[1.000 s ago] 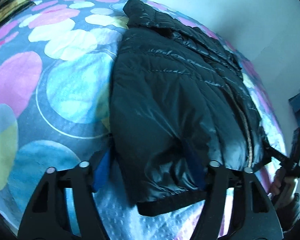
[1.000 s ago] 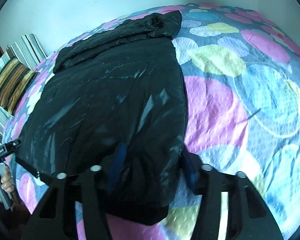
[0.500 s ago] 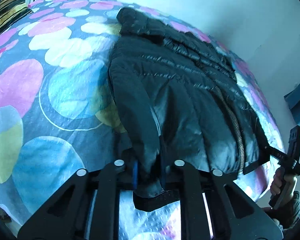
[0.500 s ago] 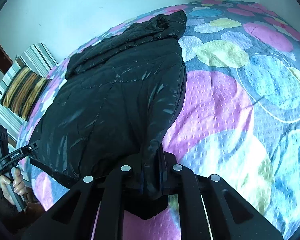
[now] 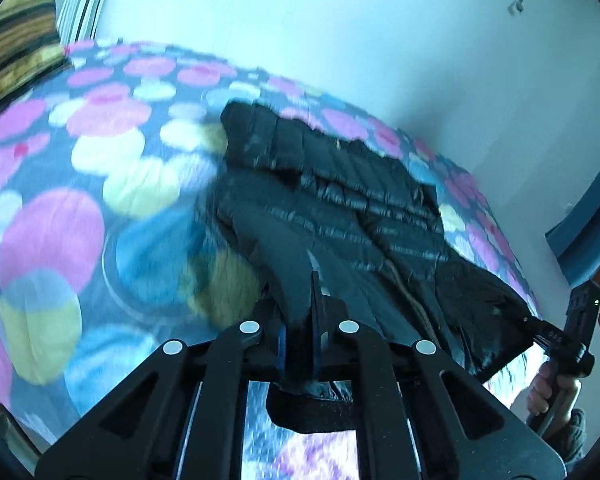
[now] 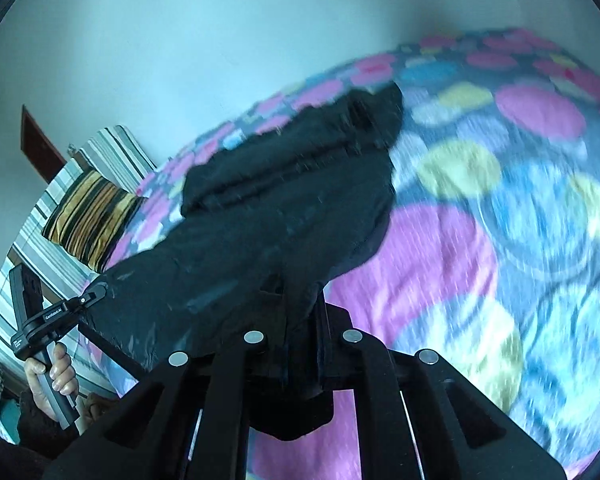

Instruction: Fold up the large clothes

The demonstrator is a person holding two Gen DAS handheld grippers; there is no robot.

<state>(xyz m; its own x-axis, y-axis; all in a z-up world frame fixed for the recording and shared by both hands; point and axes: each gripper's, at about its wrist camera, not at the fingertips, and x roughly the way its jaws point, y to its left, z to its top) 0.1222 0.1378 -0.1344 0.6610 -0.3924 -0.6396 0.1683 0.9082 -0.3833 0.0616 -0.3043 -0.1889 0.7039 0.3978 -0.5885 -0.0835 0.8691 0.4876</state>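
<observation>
A black quilted puffer jacket [image 5: 340,200] lies on a bed with a spotted cover [image 5: 80,200], collar end far from me. My left gripper [image 5: 300,344] is shut on the jacket's near hem at one corner and holds it raised off the bed. My right gripper [image 6: 300,344] is shut on the other hem corner of the jacket [image 6: 280,208] and also lifts it. Each gripper shows in the other's view: the right one [image 5: 540,326] at far right, the left one [image 6: 92,294] at far left. The jacket's hem stretches between them.
A striped yellow-brown pillow [image 6: 88,216] lies at the bed's head end, next to striped bedding [image 6: 112,152]. A pale wall [image 5: 340,20] runs behind the bed. A dark blue frame [image 5: 580,232] stands at the right in the left wrist view.
Both grippers closed on the jacket's hem corners, then lifted them up off the bed. The views tilted up toward the wall and the jacket's near end rose.
</observation>
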